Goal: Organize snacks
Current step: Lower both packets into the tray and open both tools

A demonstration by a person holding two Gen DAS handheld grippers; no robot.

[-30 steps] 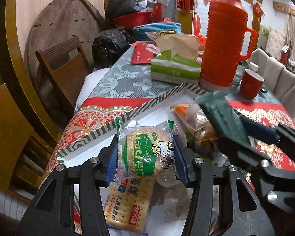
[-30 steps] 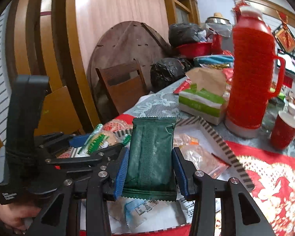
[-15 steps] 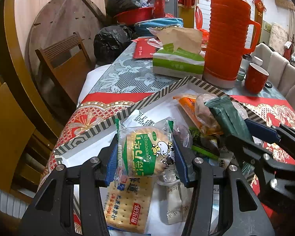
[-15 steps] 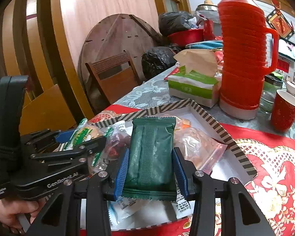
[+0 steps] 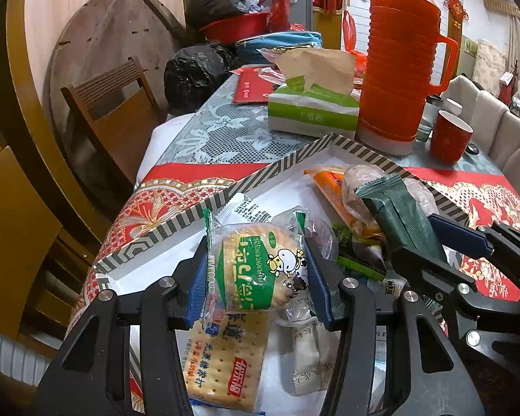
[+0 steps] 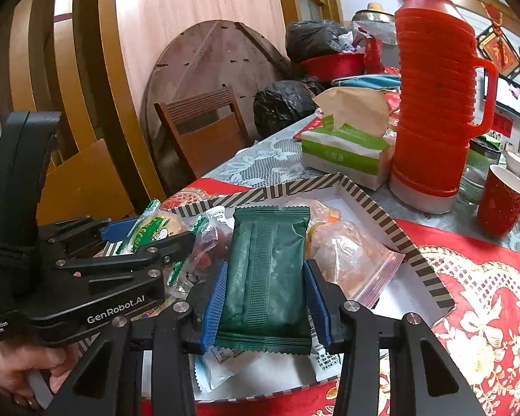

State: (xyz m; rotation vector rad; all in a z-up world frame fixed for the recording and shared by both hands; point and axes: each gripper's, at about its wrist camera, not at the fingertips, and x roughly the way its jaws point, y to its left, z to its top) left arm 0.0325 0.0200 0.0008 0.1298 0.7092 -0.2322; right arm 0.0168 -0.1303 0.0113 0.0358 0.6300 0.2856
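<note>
My left gripper [image 5: 256, 277] is shut on a round biscuit packet [image 5: 256, 267] with a green cow label, held just above the striped-rim tray [image 5: 260, 180]. A cracker packet [image 5: 225, 357] lies in the tray beneath it. In the right wrist view my right gripper [image 6: 267, 280] is shut on a dark green packet [image 6: 267, 270] over the same tray [image 6: 374, 204]. The left gripper [image 6: 149, 239] with its biscuit packet [image 6: 152, 227] stands close on the left, a hand on its handle. The green packet [image 5: 402, 218] also shows at the right of the left wrist view.
The tray holds a zip bag of snacks [image 6: 350, 260], an orange packet [image 5: 329, 180] and several small wrappers. Behind it stand a tissue box [image 5: 312, 111], a tall red thermos [image 5: 395, 62] and a red cup [image 5: 449, 137]. Black bags and a wooden chair [image 5: 118, 111] are at the far left.
The right gripper with the green packet has drifted a little lower and away from the left gripper. Both grips are the same.
</note>
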